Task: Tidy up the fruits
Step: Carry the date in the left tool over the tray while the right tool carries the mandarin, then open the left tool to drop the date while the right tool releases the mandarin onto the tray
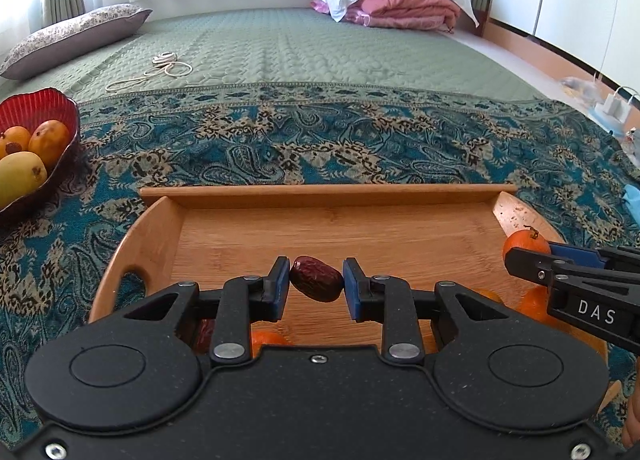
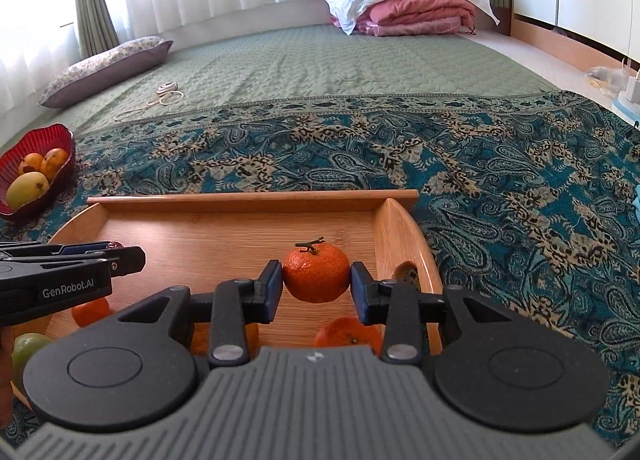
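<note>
Looking along the left gripper (image 1: 316, 284), its pads pinch a date (image 1: 316, 279) lying crosswise above the tray (image 1: 328, 193), with the red bowl (image 1: 48, 103) far left, while the right view shows the right gripper (image 2: 317, 286) clamped on a mandarin (image 2: 317, 276), farther from that bowl (image 2: 60, 135).

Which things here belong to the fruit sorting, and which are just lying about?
Job:
- red date in left gripper
- tangerine in right gripper
- wooden tray
- red bowl of yellow fruit

Lying about:
- patterned pillow
- white cable
- pink blankets
</note>
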A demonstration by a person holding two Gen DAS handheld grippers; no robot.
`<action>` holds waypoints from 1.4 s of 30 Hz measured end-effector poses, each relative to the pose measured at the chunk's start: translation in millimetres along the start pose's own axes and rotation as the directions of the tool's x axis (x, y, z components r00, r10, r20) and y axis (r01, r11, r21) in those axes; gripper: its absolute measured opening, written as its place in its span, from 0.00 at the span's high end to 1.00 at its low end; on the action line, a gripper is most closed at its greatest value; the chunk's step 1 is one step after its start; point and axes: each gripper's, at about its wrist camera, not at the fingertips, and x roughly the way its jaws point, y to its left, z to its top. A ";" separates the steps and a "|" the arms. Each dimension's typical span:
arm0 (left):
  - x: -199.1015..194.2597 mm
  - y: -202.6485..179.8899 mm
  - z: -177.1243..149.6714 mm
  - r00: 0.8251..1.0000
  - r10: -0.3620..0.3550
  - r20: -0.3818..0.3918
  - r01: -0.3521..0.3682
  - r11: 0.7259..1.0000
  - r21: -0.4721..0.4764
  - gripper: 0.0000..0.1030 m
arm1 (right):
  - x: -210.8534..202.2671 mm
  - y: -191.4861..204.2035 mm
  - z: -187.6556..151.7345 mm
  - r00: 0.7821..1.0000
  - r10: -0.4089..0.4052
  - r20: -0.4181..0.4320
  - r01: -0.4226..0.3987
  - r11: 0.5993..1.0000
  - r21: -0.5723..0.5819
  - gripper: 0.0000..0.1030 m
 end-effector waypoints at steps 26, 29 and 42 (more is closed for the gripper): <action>17.4 2.6 -0.5 0.998 0.010 -0.056 -0.011 1.000 -0.014 0.68 | 7.7 -5.6 0.6 1.000 0.001 -0.020 -0.001 1.000 0.018 0.55; 13.1 3.7 -0.8 0.999 0.007 -0.049 -0.008 1.000 -0.018 0.62 | 4.1 -5.3 0.6 1.000 0.010 -0.011 -0.010 1.000 0.019 0.55; -20.7 1.9 -4.1 1.000 0.009 0.023 -0.008 1.000 -0.004 0.31 | -24.6 6.7 -6.0 0.996 0.009 0.085 -0.003 0.997 -0.074 0.32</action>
